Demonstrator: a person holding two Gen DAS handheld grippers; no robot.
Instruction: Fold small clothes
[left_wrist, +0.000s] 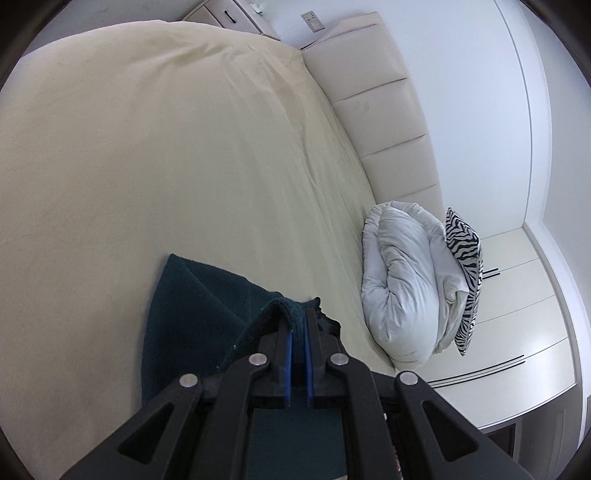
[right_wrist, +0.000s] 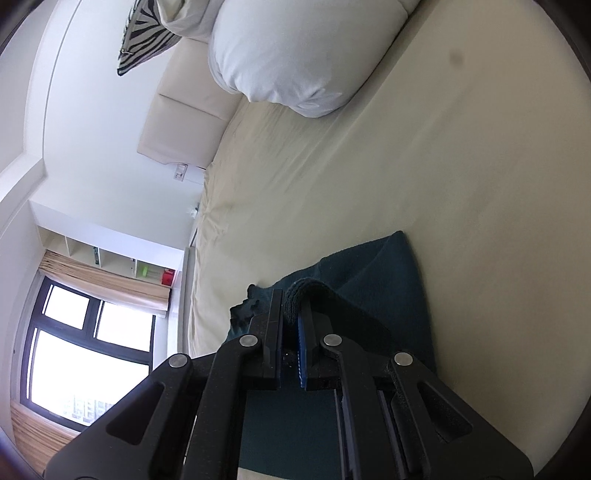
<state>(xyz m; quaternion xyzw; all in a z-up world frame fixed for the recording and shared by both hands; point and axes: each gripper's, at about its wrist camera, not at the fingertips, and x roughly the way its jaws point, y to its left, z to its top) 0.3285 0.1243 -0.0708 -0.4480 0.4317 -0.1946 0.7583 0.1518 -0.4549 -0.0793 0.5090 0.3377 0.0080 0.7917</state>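
A dark teal cloth lies on the cream bed sheet, its near part lifted. My left gripper is shut on a folded edge of that cloth, which bunches up between the blue pads. In the right wrist view the same teal cloth drapes from my right gripper, which is shut on another bunched edge of it. Cloth hangs below both grippers and hides the sheet there.
A rolled white duvet and a zebra-print cushion sit against the padded headboard. White cabinets stand beyond the bed. A window with blinds and wall shelves shows in the right wrist view.
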